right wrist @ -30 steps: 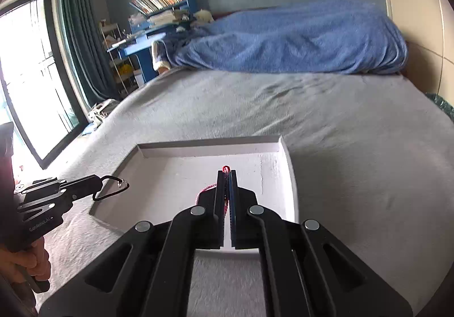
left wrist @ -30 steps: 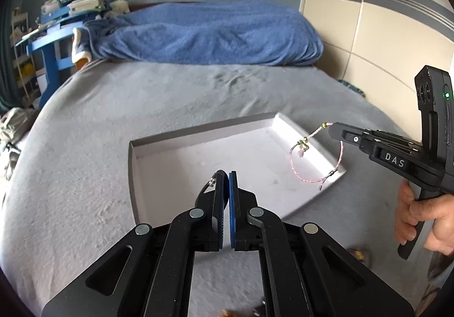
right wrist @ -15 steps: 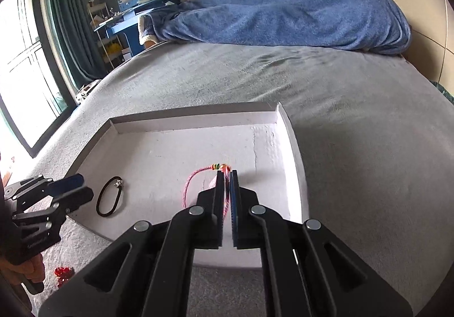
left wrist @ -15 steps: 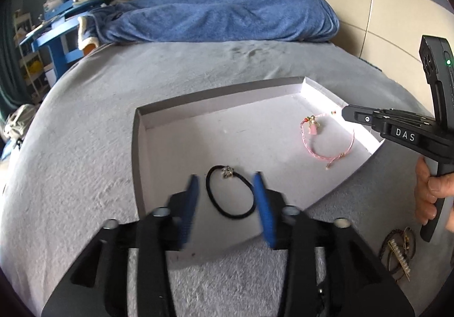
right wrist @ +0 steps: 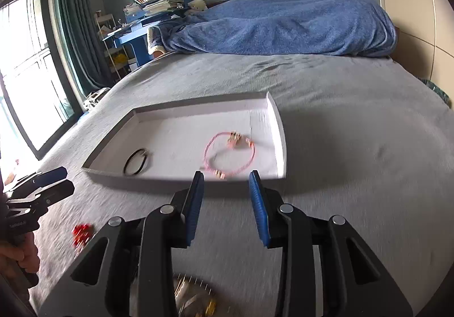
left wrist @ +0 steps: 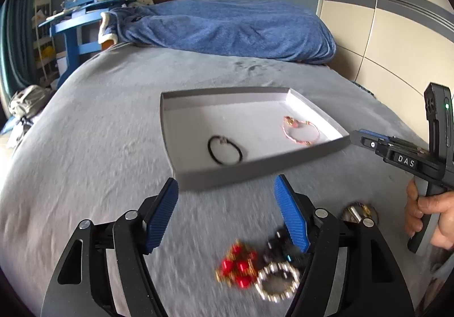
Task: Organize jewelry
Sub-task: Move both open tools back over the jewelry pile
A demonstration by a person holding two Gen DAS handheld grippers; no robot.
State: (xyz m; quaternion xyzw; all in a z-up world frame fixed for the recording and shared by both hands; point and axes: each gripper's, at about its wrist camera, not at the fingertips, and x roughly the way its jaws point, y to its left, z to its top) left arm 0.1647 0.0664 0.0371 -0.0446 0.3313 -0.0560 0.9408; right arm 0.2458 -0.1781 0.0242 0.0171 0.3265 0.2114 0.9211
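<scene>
Shallow white tray (left wrist: pixel 256 168) sits on the grey bedspread (left wrist: pixel 93 129), one tray only. Two pieces inside it: one black cord bracelet (left wrist: pixel 225 150) toward the tray's left front, lying flat, and one pink cord bracelet (left wrist: pixel 300 129) with small gold fittings toward the right side, also flat. The two are well apart, neither touching a wall. Same pair in the right wrist view: black cord bracelet (right wrist: pixel 136 161) near the front-left corner, pink one (right wrist: pixel 230 153) right of centre.

Left gripper (left wrist: pixel 227 212) has its jaws spread wide, nothing between the blue pads, hovering over the bedspread in front of the tray's near wall. Right gripper (right wrist: pixel 226 205) is parted to a medium gap, also empty, just short of the tray's front edge (right wrist: pixel 181 179).

Loose jewelry outside the tray, near the left gripper, blurred: one red bead cluster (left wrist: pixel 237 266), one silver bead bracelet (left wrist: pixel 277 281), one dark beaded piece (left wrist: pixel 279 249) partly behind the right finger, one brown-gold piece (left wrist: pixel 359 212) further right. Count four there. Right wrist view shows the red cluster (right wrist: pixel 81 233) and a gold-silver piece (right wrist: pixel 193 300) under the gripper body, too blurred to name.

Blue blanket (left wrist: pixel 227 27) heaped at the bed's far end.
</scene>
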